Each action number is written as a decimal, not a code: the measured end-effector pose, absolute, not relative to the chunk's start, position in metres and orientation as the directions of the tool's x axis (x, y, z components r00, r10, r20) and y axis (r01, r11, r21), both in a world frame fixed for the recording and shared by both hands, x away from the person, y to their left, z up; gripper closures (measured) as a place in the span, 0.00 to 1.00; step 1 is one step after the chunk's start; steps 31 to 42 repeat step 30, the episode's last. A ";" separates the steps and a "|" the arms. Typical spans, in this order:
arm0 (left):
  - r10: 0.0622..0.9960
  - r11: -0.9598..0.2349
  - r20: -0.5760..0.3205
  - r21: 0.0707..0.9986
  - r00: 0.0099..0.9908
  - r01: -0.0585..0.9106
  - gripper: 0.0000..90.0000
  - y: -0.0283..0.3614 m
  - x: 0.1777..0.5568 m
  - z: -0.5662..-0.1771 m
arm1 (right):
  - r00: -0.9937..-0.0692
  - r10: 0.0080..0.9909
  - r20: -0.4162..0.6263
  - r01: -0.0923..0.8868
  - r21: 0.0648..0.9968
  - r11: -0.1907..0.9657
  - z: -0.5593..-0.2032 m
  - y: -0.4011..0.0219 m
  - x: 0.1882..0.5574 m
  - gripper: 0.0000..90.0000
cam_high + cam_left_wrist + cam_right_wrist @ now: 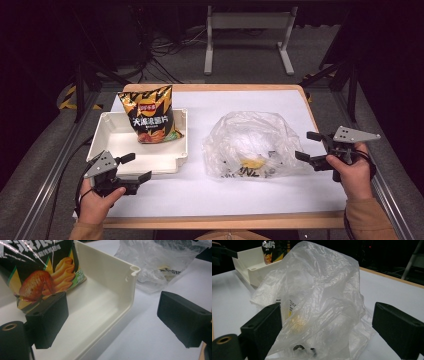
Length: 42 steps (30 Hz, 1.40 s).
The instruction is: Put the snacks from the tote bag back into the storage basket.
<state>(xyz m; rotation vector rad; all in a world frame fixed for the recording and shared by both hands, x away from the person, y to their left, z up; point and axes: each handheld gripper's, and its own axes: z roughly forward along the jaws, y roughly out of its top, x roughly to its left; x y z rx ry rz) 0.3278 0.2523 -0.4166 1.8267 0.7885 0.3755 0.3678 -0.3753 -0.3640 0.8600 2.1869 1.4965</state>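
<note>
A black and orange chip bag (pixel 150 115) (pixel 42 272) stands upright in the far part of a white tray (pixel 112 142) (pixel 107 270) at the table's left. A crumpled clear plastic bag (pixel 250 140) (pixel 322 285) lies right of centre, with something yellow (pixel 252 163) (pixel 297 323) inside it. My left gripper (pixel 139 166) (pixel 113 302) is open at the tray's near right corner, one jaw over the tray and one outside it. My right gripper (pixel 304 145) (pixel 327 315) is open at the plastic bag's right edge, its jaws on either side of the bag's bulge.
The white table top (pixel 210 195) has a wooden rim (pixel 225 221). Bare room lies in front of the tray and the bag. A white metal stand (pixel 247 30) and cables are on the floor behind. The tray (pixel 249 262) and the chip bag (pixel 273 248) appear beyond the plastic bag.
</note>
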 end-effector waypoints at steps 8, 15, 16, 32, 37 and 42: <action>0.705 -0.161 -0.134 0.926 0.696 0.342 0.06 0.261 0.328 -0.428 | -0.755 0.653 0.063 0.286 0.928 0.240 -0.371 -0.376 0.367 0.07; 0.709 -0.149 -0.125 0.935 0.694 0.321 0.03 0.266 0.328 -0.434 | -0.758 0.648 0.070 0.296 0.923 0.246 -0.380 -0.374 0.370 0.07; 0.708 -0.149 -0.128 0.934 0.694 0.324 0.03 0.266 0.328 -0.435 | -0.759 0.647 0.069 0.295 0.923 0.248 -0.381 -0.374 0.370 0.07; 0.709 -0.168 -0.109 0.934 0.697 0.316 0.02 0.265 0.328 -0.437 | -0.759 0.647 0.077 0.298 0.924 0.240 -0.383 -0.375 0.371 0.06; 0.709 -0.168 -0.109 0.934 0.697 0.316 0.02 0.265 0.328 -0.437 | -0.759 0.647 0.077 0.298 0.924 0.240 -0.383 -0.375 0.371 0.06; 0.709 -0.168 -0.109 0.934 0.697 0.316 0.02 0.265 0.328 -0.437 | -0.759 0.647 0.077 0.298 0.924 0.240 -0.383 -0.375 0.371 0.06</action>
